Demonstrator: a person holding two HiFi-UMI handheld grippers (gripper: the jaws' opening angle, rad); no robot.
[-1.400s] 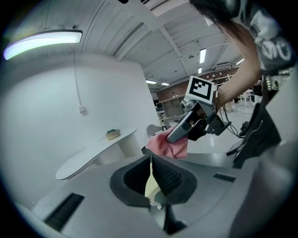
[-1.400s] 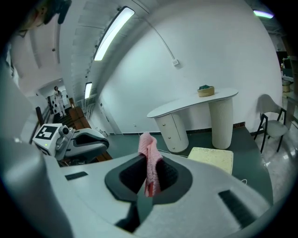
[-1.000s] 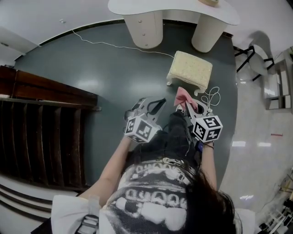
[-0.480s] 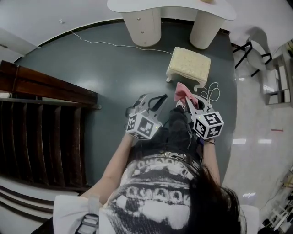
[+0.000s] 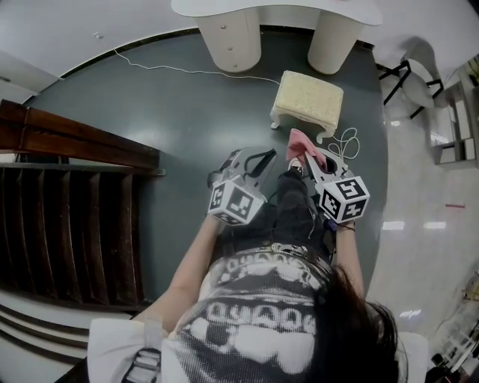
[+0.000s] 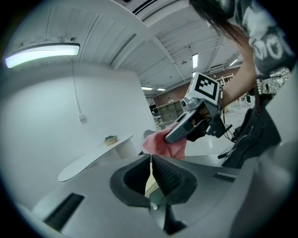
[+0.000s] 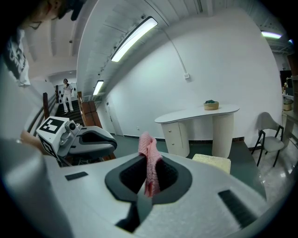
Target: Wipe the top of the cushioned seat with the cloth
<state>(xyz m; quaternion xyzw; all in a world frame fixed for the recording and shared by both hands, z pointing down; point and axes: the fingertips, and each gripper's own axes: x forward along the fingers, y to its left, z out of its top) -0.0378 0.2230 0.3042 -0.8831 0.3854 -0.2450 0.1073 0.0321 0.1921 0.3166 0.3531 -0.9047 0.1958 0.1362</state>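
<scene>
In the head view the cushioned seat (image 5: pixel 307 97) is a small cream footstool with a dimpled padded top and short curved legs. It stands on the dark floor (image 5: pixel 150 112) just in front of a white worktop (image 5: pixel 217 7). The pink cloth (image 5: pixel 298 141) hangs near the seat's front edge, off its top, pinched in the right claw (image 5: pixel 310 157). The left claw (image 5: pixel 257 160) is beside it. In the left gripper view the ribbed black pads sit almost together with nothing held. In the right gripper view the jaws are clamped on the soft, crumpled cloth, which sticks up past them.
</scene>
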